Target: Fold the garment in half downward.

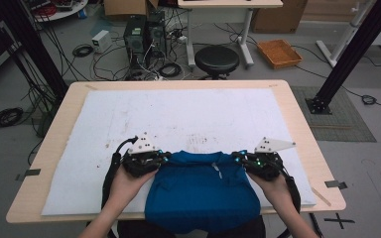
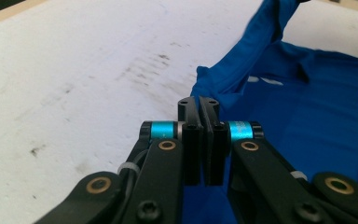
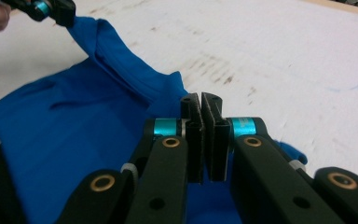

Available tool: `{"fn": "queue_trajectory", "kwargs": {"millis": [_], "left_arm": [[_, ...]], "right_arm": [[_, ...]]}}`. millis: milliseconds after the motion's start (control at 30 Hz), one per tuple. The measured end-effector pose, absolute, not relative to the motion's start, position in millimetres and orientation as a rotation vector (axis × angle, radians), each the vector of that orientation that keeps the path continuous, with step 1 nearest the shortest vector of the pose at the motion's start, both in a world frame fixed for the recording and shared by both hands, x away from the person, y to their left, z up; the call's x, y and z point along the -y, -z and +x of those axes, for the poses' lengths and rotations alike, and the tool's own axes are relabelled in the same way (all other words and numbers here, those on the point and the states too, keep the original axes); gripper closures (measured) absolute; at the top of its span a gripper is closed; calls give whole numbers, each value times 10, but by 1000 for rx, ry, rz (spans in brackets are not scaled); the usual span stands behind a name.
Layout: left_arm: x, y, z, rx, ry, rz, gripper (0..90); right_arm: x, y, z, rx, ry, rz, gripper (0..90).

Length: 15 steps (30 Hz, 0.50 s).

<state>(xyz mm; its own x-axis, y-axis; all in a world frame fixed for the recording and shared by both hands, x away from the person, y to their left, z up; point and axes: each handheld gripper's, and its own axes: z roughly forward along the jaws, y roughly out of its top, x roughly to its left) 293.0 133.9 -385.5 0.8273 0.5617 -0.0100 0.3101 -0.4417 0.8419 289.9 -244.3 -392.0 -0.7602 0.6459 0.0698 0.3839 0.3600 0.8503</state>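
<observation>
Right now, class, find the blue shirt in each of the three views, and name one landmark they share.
High view: blue shirt at the bottom centre, between the left gripper and right gripper.
Left gripper view: it lies at the right, running to the top.
Right gripper view: it lies at the left and centre.
Shared landmark: the stained white mat.

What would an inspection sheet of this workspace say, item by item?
Surface: wooden table under a white mat with dark smudges.
Job's things: blue shirt at the near edge, hanging over it; top corners lifted.
Clutter: nothing seen on the mat.
Grippers: left hand-held gripper and right hand-held gripper each shut on a top corner of the shirt.
Cables: a black cable trails from the left one; loose cables on the floor.
Surroundings: black stool, computer towers, orange tray.
</observation>
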Motion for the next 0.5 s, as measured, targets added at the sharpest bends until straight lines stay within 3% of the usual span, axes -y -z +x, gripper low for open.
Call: {"fn": "queue_trajectory", "kwargs": {"millis": [267, 500], "left_arm": [[-1318, 3913, 2550, -554, -310, 2110, 878], [-1281, 4024, 2390, -529, -309, 2162, 878]], "right_arm": [[2516, 3979, 2440, -2390, -1288, 849, 883], [2496, 4096, 2260, -2442, -1192, 784, 858]]}}
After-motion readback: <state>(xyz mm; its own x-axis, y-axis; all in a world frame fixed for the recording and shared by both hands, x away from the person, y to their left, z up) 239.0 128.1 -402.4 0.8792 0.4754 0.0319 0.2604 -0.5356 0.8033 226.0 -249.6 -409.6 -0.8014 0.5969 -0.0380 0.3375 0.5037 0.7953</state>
